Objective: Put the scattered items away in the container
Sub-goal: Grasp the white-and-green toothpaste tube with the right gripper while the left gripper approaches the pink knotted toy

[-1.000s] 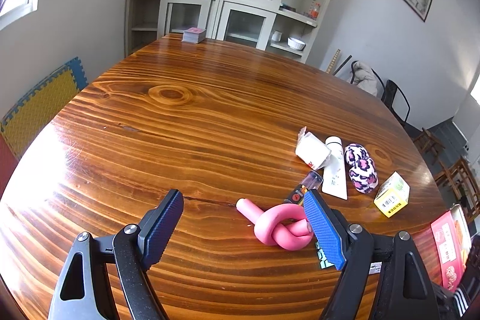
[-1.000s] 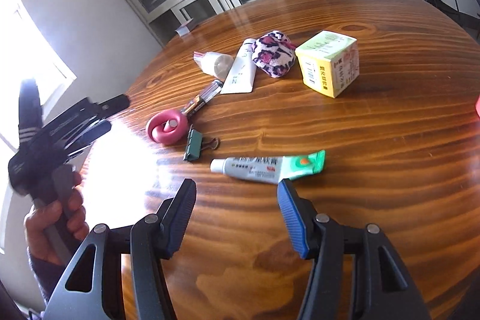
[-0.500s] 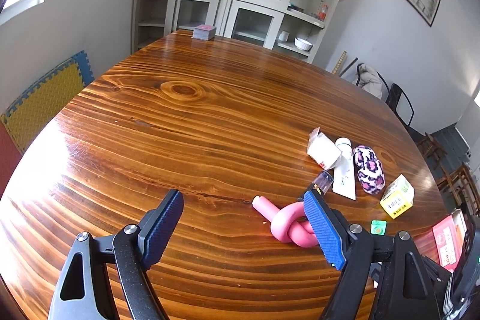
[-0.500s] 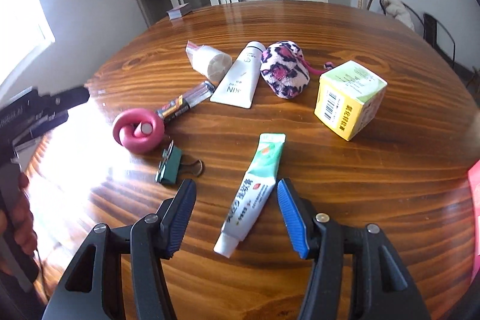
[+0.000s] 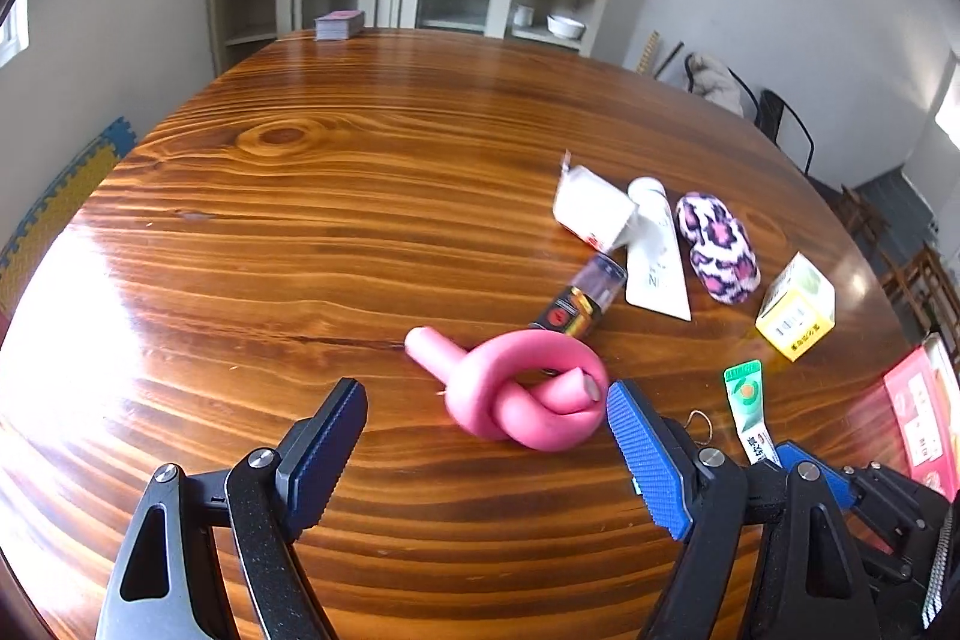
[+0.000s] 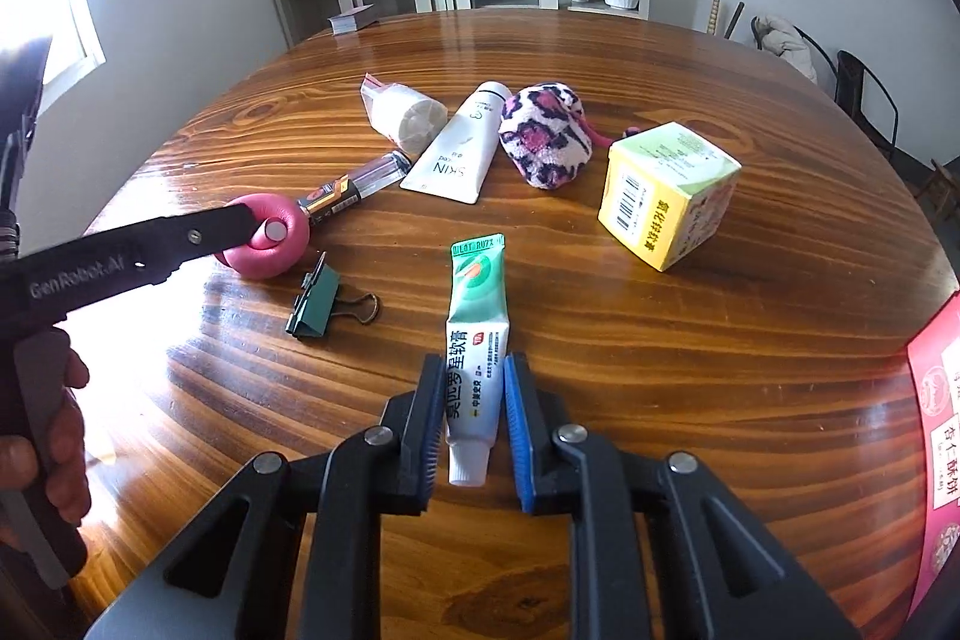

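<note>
The right gripper pinches the green-and-white ointment tube low on its cap end, probably so it lifts lengthwise off the wooden table. The left gripper stands spread before the knotted pink foam tube, likely lining up a grasp. Only the right view shows the green binder clip; the red box at the edge may be the container.

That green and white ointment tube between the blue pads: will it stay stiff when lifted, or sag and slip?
The ointment tube looks soft-walled and partly flattened, so it probably dents under the right gripper. Being small, it is likely light and should sag little. Its glossy skin might slip, though the ribbed pads should help.
</note>
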{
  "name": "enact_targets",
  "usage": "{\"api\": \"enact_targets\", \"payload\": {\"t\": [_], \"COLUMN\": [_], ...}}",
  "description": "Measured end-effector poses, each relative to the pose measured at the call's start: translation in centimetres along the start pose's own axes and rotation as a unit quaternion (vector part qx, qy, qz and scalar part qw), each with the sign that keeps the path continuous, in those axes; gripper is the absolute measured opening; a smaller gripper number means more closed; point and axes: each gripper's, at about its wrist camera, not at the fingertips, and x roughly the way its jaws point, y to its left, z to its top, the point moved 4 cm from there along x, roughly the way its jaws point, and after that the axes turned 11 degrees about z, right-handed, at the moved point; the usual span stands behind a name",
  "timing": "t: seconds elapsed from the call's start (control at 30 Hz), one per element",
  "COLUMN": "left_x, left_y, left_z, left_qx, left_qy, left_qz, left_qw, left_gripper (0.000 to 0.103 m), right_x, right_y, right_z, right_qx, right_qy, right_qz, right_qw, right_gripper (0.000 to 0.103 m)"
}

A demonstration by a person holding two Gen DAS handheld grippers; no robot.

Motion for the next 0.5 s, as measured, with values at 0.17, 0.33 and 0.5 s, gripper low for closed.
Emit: {"api": "enact_targets", "payload": {"t": [0.17,0.33,0.5], "left_x": [1.3,1.9,2.1], "left_y": [-0.7,-0.8,-1.6], "left_z": [0.1,0.3,0.3], "left_qx": [0.012,0.007,0.020], "left_qy": [0.010,0.022,0.022], "left_qz": [0.018,0.003,0.014], "left_qw": [0.9997,0.9997,0.9995], "left_gripper": [0.084,0.084,0.084], "right_x": [0.0,-0.1,-0.2], "right_y": [0.2,0.3,0.3], "right_z": [0.0,-0.2,-0.2], "right_qx": [-0.002,0.001,0.003], "right_qy": [0.002,0.002,0.003], "right_qz": [0.009,0.012,0.012], "right_qw": [1.000,1.000,1.000], "right_gripper": [0.022,0.022,0.022]}}
